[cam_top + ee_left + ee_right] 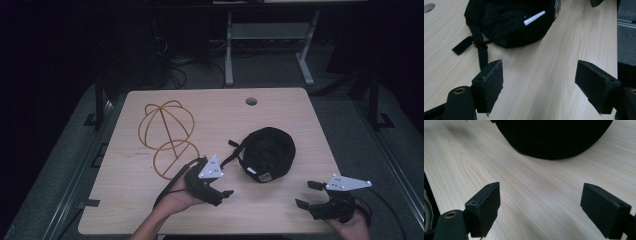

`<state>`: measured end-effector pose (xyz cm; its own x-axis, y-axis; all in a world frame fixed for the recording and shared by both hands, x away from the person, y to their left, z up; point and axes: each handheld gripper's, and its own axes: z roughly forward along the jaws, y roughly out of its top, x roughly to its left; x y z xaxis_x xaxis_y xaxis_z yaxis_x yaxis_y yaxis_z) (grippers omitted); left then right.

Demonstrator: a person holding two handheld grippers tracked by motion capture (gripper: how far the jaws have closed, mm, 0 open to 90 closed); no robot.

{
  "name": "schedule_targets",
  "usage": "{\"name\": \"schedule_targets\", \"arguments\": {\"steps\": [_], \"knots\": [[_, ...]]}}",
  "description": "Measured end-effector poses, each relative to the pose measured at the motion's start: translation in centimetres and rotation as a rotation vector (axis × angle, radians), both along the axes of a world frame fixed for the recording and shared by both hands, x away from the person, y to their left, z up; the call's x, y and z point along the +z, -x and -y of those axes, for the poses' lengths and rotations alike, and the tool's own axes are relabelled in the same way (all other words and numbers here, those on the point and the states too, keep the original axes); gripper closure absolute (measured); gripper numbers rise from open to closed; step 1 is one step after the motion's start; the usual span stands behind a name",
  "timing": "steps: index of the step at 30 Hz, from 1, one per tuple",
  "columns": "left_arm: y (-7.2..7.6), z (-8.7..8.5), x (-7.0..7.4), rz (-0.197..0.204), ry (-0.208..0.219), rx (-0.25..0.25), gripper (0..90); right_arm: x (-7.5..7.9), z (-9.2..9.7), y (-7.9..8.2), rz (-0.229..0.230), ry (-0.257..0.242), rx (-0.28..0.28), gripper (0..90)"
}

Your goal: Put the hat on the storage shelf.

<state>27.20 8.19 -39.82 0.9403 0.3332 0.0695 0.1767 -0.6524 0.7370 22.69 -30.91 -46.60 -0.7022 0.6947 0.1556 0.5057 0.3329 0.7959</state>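
Two hand-held grippers hover over the table's near edge, left gripper [222, 192] and right gripper [307, 194], both with jaws spread wide and empty. Between and just beyond them a black cap [267, 152] lies upside down mid-table [300, 115]. Toward the left edge sits a wire cap frame [167, 132].

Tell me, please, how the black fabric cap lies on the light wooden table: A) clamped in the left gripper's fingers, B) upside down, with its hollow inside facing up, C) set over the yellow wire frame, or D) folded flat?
B: the black fabric cap rests on the light wooden table opening upward, its white inner label showing in the left gripper view, apart from the yellow wire frame.
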Motion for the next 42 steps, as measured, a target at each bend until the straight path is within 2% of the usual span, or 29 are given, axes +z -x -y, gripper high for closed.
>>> {"name": "schedule_targets", "arguments": {"steps": [5,7,11,12,15,22,24,26,34,37,40,41,42], "knots": [[-0.5,1.6,0.7,0.002,-0.005,-0.028,23.1,0.1,-0.1,0.0,-0.002,-0.004,0.002,15.7],[-0.8,2.2,0.9,0.013,-0.021,-0.025,23.2,0.1,-0.1,-0.1,-0.003,-0.003,0.004,15.7],[-1.1,3.0,1.1,0.015,-0.023,-0.027,23.2,0.0,-0.1,0.0,-0.004,-0.001,0.008,15.8],[-1.2,3.3,1.1,0.013,-0.021,-0.032,23.3,0.1,-0.1,0.0,-0.001,-0.014,0.009,15.8],[-1.4,4.6,1.2,0.012,-0.046,-0.058,23.6,0.2,-0.1,0.0,0.004,-0.030,0.007,15.8],[-1.9,6.5,1.5,0.015,-0.057,-0.094,24.9,0.2,-0.1,0.0,0.001,-0.028,0.008,15.8],[-2.2,7.4,1.6,0.027,-0.084,-0.116,25.1,0.1,-0.1,0.0,-0.001,-0.028,0.010,15.8],[-2.3,8.0,1.6,0.029,-0.092,-0.126,25.1,0.1,-0.1,0.0,0.001,-0.026,0.012,15.7],[-3.0,9.6,0.9,0.002,-0.136,-0.165,30.0,0.0,0.1,0.0,-0.004,-0.031,0.007,15.8],[-3.3,10.3,0.5,-0.020,-0.153,-0.183,31.9,0.1,0.2,0.0,-0.003,-0.034,0.005,15.8],[-3.4,10.7,0.3,-0.029,-0.160,-0.188,32.8,0.0,0.3,0.0,-0.002,-0.036,0.004,15.8],[-3.5,10.9,0.2,-0.026,-0.183,-0.189,33.0,0.0,0.3,-0.1,-0.003,-0.035,0.005,15.8],[-3.6,11.0,0.1,-0.032,-0.181,-0.191,33.6,0.0,0.3,-0.1,-0.003,-0.034,0.006,15.8]]}}
